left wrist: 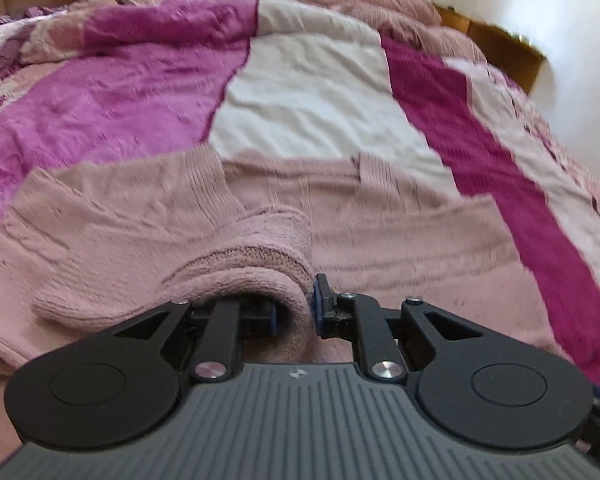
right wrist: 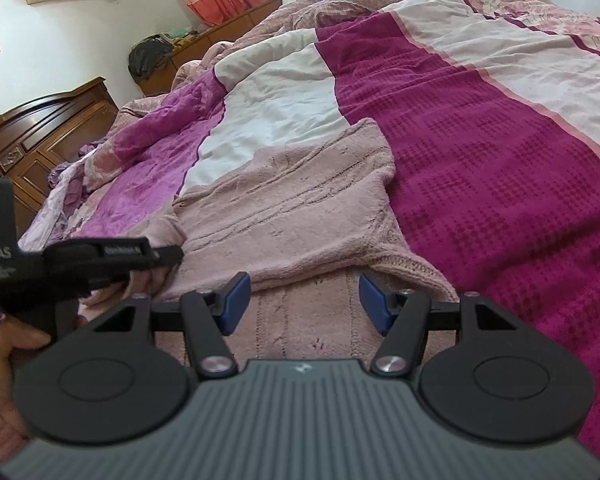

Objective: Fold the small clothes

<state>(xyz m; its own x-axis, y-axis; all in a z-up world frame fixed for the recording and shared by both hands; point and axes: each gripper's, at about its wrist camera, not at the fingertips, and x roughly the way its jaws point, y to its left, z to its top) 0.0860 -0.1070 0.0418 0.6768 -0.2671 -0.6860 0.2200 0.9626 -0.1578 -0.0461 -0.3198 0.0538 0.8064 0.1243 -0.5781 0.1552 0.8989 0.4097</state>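
Note:
A pale pink knitted sweater (left wrist: 380, 240) lies spread on the bed. My left gripper (left wrist: 295, 312) is shut on a rolled fold of its sleeve or edge, and the cloth fills the narrow gap between the blue pads. In the right wrist view the sweater (right wrist: 292, 208) stretches away from me, with one edge folded over near my fingers. My right gripper (right wrist: 305, 300) stands open just above the sweater's near part, nothing pinched between its pads. The left gripper (right wrist: 168, 256) comes in from the left, held by a hand (right wrist: 4, 344), low over the sweater's left side.
The bed is covered by a quilt (left wrist: 120, 92) in magenta, white and pink bands, rumpled toward the pillows. A dark wooden cabinet (right wrist: 40, 136) stands past the bed's left side. A white wall (left wrist: 572, 40) lies beyond the right side.

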